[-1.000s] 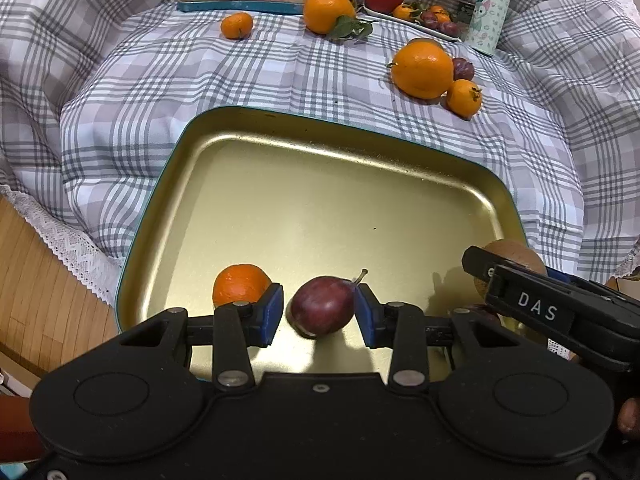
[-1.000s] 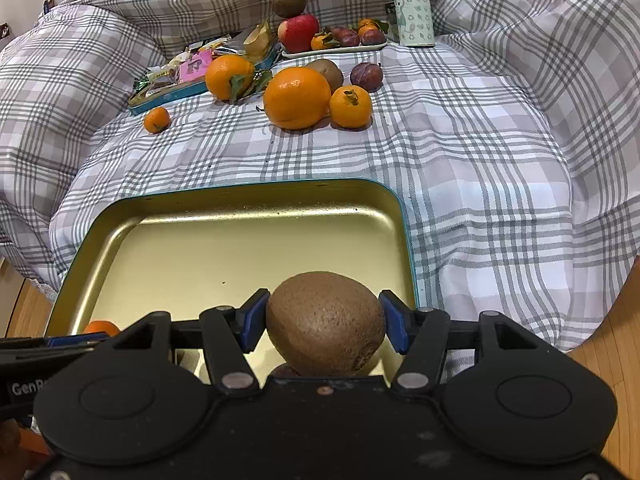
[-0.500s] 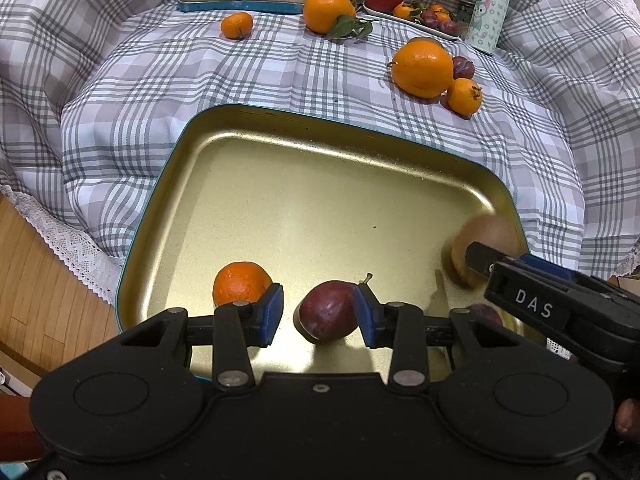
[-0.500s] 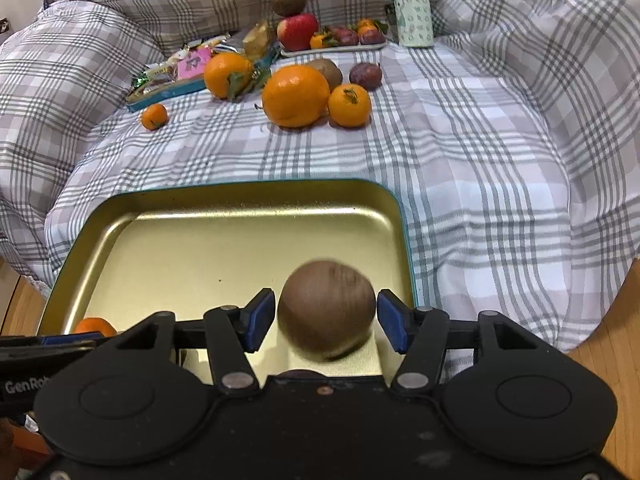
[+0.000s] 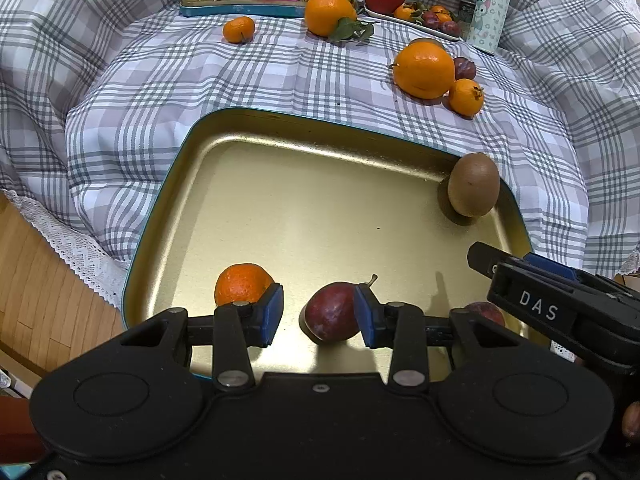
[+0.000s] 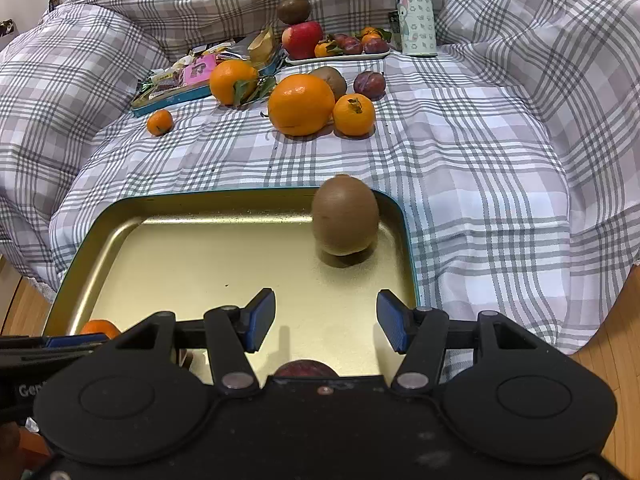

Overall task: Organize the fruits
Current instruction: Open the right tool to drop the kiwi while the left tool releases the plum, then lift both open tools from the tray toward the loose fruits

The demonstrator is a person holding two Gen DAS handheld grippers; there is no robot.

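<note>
While both tongs hang released over the tray (image 5: 176,168), nothing is held. The left tongs (image 5: 318,314) stand narrowly apart, with the plum (image 5: 330,312) lying between them on the tray floor. The right tongs (image 6: 326,320) gape empty. The kiwi (image 6: 345,216) stands on end at their twelve o'clock, nearer the right hand. The big orange (image 6: 301,105) waits farther out at twelve.

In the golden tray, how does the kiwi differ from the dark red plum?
The kiwi is brown, matte and bigger; the plum is dark red, glossy and smaller. The kiwi stands on end in a far corner; the plum lies near the front edge. Both rest on the tray floor.
</note>
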